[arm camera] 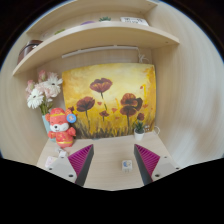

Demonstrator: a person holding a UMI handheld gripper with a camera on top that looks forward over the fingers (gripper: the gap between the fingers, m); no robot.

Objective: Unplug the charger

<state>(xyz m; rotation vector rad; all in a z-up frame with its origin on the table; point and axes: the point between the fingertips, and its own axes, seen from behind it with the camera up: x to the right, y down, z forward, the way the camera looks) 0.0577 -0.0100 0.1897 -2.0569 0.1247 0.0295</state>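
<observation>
A small white charger (126,164) sits on the light wooden desk (108,152), just inside my right finger. My gripper (113,163) is open, its magenta pads (82,158) wide apart on either side of the desk area. The charger lies between the fingers, close to the right pad (147,158), with a gap to the left finger. No cable or socket is clearly visible.
A painting of red poppies (112,100) leans against the back wall. A red and white doll (61,127) and white flowers (42,92) stand at the left. A curved wooden shelf (95,42) hangs above. A small dark potted item (139,128) stands at the right.
</observation>
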